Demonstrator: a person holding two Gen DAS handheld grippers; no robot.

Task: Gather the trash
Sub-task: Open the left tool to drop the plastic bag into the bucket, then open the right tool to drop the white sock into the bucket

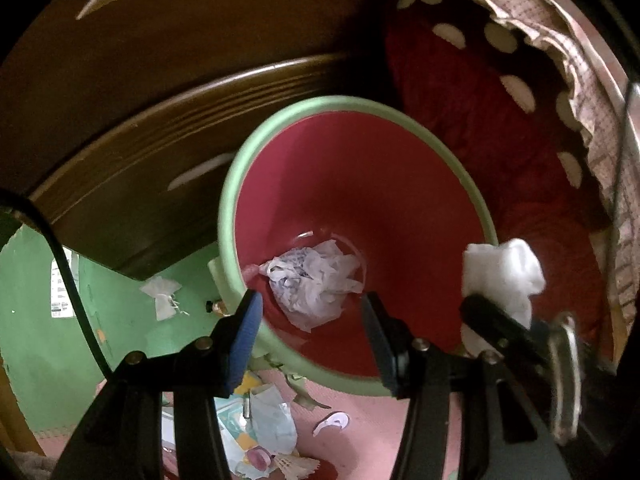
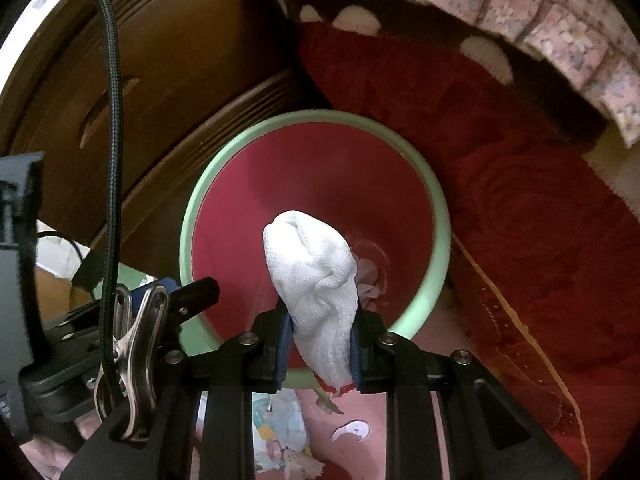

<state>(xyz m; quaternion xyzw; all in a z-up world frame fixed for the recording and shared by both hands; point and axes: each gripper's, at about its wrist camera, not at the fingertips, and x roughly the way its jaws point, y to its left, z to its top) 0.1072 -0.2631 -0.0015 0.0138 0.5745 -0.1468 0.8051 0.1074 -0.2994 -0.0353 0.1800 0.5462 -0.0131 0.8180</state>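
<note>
Deposit step: 1 wad binned, 1 wad held over the bin.

Left wrist view: the left gripper stands released and empty above the bin; crumpled paper lies on the bin's floor, and more litter remains on the floor beside it. Right wrist view: the right gripper is clenched on a white wad, poised over the bin's mouth. Judged next move: release the right jaws so the wad falls inside the rim.

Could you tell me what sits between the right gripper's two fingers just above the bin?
A white crumpled cloth wad is pinched between the right gripper's blue pads, hanging over the green-rimmed bin; the right wrist view shows it best.
</note>
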